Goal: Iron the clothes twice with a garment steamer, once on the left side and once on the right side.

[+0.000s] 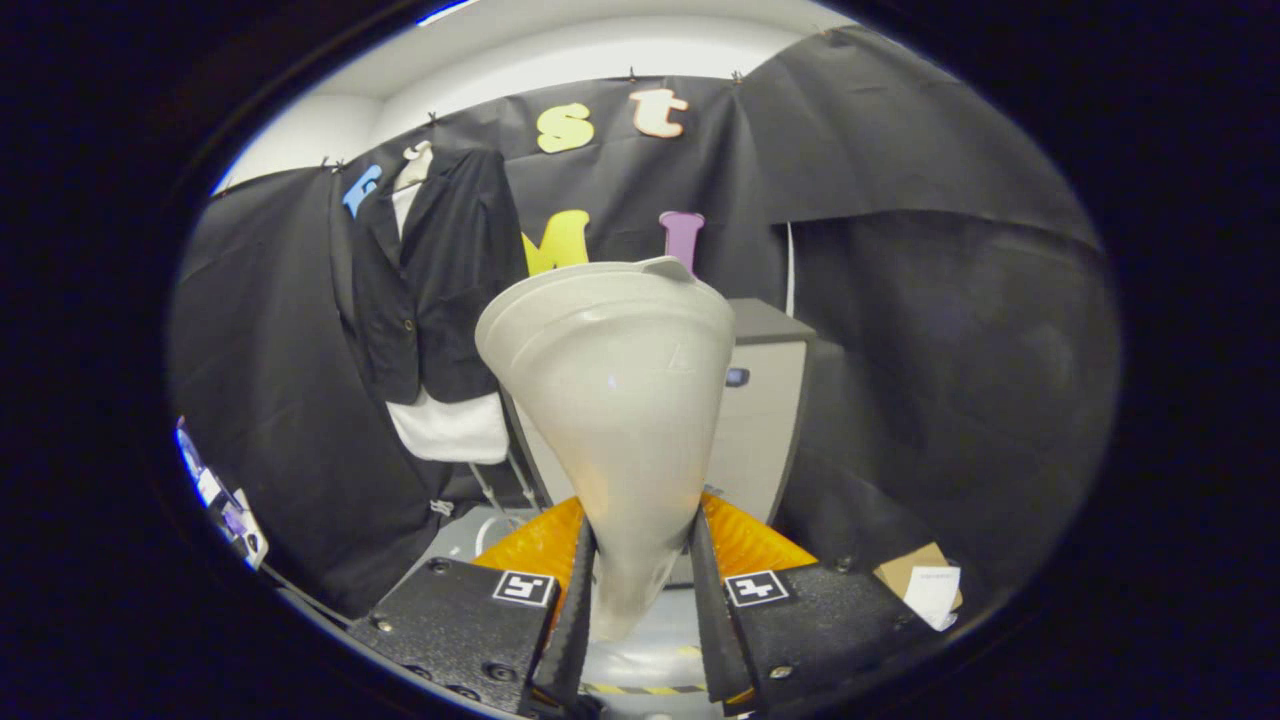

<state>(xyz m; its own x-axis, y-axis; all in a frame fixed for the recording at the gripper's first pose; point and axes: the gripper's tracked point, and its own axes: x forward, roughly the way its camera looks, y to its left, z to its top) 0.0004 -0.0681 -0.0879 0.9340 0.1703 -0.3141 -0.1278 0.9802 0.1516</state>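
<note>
Well beyond the fingers and off to their left, a black jacket (pixel 440 270) over a white shirt hangs soft and limp on the booth wall. Closer, the steamer head (pixel 615 400) flares upward, its long axis rising from the fingers (pixel 640 590), which clamp its narrow neck; likely light, rigid, smooth plastic, so slip-prone

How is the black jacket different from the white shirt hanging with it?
The black jacket is dark and sits on the outside; the white shirt is pale and sits underneath. The jacket ends higher, while the shirt's hem hangs out below it. Both hang together on the booth wall, beyond the steamer head clamped in the gripper.
</note>
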